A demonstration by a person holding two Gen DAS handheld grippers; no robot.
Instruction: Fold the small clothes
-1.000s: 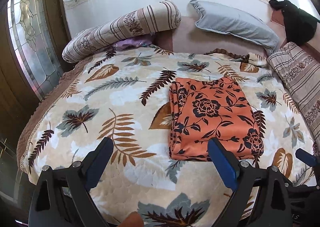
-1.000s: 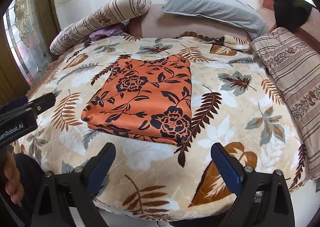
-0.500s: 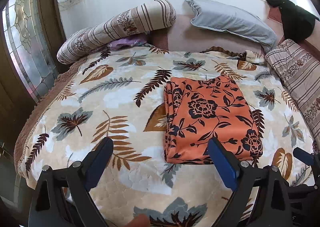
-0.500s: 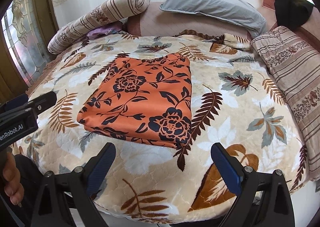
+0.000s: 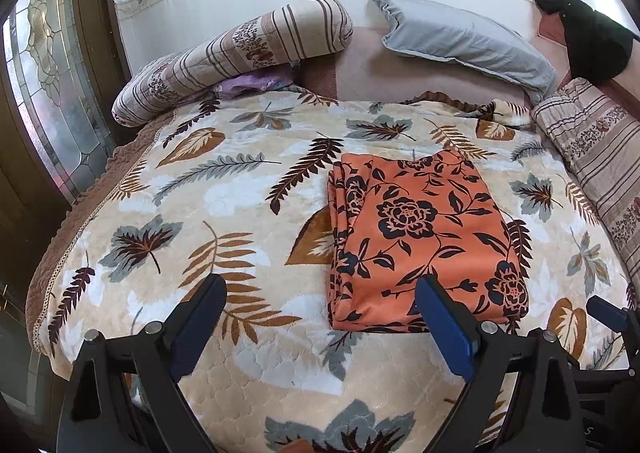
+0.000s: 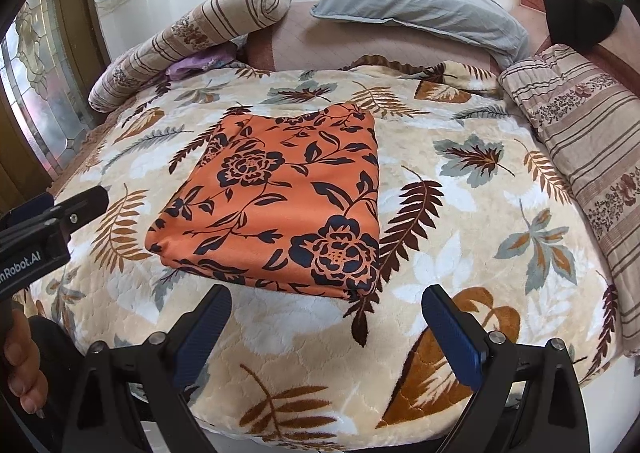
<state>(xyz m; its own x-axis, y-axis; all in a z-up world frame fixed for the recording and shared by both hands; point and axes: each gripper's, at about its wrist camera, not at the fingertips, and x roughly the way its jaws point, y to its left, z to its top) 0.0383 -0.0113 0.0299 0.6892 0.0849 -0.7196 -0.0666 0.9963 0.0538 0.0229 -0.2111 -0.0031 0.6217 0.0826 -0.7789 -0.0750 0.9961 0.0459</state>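
An orange cloth with a black flower print (image 5: 420, 241) lies folded into a neat rectangle on the leaf-patterned bedspread (image 5: 224, 213). It also shows in the right wrist view (image 6: 280, 197). My left gripper (image 5: 320, 301) is open and empty, held above the near edge of the bed, just short of the cloth's near edge. My right gripper (image 6: 326, 313) is open and empty, also short of the cloth's near edge. The left gripper's body shows at the left of the right wrist view (image 6: 48, 229).
A striped rolled quilt (image 5: 232, 53), a purple cloth (image 5: 248, 83) and a grey pillow (image 5: 464, 41) lie at the head of the bed. A striped quilt (image 5: 600, 157) lies along the right side. Black clothing (image 5: 588, 41) hangs at the far right. A glass door (image 5: 48, 93) stands left.
Both grippers have pulled back and up a little from the bed; the folded cloth looks slightly farther away. The cloth itself has not moved. Both grippers stay open.
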